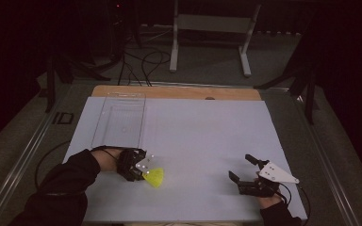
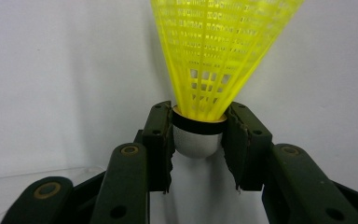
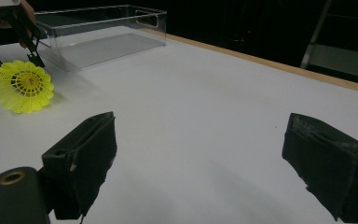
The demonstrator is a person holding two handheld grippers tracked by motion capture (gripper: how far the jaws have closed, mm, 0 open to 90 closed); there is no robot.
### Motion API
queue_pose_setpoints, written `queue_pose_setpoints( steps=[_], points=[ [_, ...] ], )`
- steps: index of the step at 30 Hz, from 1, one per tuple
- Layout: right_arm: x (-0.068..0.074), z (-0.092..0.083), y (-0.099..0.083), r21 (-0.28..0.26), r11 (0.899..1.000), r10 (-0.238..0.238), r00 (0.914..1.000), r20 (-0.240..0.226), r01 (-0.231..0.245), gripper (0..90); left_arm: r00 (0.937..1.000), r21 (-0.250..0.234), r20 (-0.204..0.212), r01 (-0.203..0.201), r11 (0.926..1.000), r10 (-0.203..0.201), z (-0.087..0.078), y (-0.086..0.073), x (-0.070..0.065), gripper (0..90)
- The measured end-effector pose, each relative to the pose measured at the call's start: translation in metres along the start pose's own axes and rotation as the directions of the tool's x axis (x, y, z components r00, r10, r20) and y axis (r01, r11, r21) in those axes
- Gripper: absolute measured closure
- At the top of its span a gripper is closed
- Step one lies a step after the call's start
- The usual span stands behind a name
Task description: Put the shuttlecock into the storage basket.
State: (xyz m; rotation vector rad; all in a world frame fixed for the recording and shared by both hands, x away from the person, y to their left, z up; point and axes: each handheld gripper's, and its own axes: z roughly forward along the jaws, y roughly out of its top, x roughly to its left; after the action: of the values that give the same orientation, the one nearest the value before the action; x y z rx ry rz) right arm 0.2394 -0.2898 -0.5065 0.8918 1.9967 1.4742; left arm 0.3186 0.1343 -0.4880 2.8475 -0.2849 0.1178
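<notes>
Left claw [image 2: 198,135] grips yellow shuttlecock [image 2: 214,56] by its cork; right claw [image 3: 200,163] gapes wide, well apart.

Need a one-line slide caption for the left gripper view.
Left tongs shut on the white cork base of a yellow plastic shuttlecock, skirt pointing away over the white table.

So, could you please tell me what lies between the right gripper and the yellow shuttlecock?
Nothing: in the high view, only bare white table separates the right gripper from the yellow shuttlecock.
</notes>
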Motion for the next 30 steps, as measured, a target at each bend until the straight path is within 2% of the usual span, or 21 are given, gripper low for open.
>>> queue_pose_setpoints(
  steps=[14, 17, 18, 22, 27, 30],
  points=[
    [0.0, 0.0, 0.0, 0.001, 1.0, -0.004, 1.0, 0.002, 0.004, 9.9, 0.9979, -0.007, 0.065, 0.01, 0.9999, -0.01, -0.005, 0.001, -0.003, 64.8],
    [-0.001, 0.0, 0.0, 0.001, 1.0, -0.003, 1.0, 0.001, 0.003, 9.9, 0.9961, -0.026, 0.085, 0.025, 0.9993, -0.023, -0.006, 0.002, -0.001, 65.1],
    [-0.001, 0.0, 0.0, 0.001, 1.0, -0.002, 1.0, 0.0, 0.002, 9.9, 0.9938, -0.026, 0.105, 0.039, 0.9989, -0.036, -0.008, 0.002, 0.0, 65.1],
    [-0.001, 0.0, -0.001, 0.0, 1.0, -0.002, 1.0, -0.001, 0.002, 9.9, 0.9895, 0.039, 0.124, 0.069, 0.9968, -0.074, -0.009, 0.003, 0.002, 65.1],
    [-0.001, 0.0, 0.0, -0.001, 1.0, -0.001, 1.0, 0.0, 0.001, 9.9, 0.9824, 0.085, 0.147, 0.104, 0.991, -0.115, -0.013, 0.004, 0.001, 65.2],
    [-0.001, 0.0, -0.001, 0.001, 1.0, 0.0, 1.0, 0.0, 0.0, 9.9, 0.983, 0.093, 0.146, 0.098, 0.9909, -0.111, -0.016, 0.005, 0.0, 65.2]
  ],
)
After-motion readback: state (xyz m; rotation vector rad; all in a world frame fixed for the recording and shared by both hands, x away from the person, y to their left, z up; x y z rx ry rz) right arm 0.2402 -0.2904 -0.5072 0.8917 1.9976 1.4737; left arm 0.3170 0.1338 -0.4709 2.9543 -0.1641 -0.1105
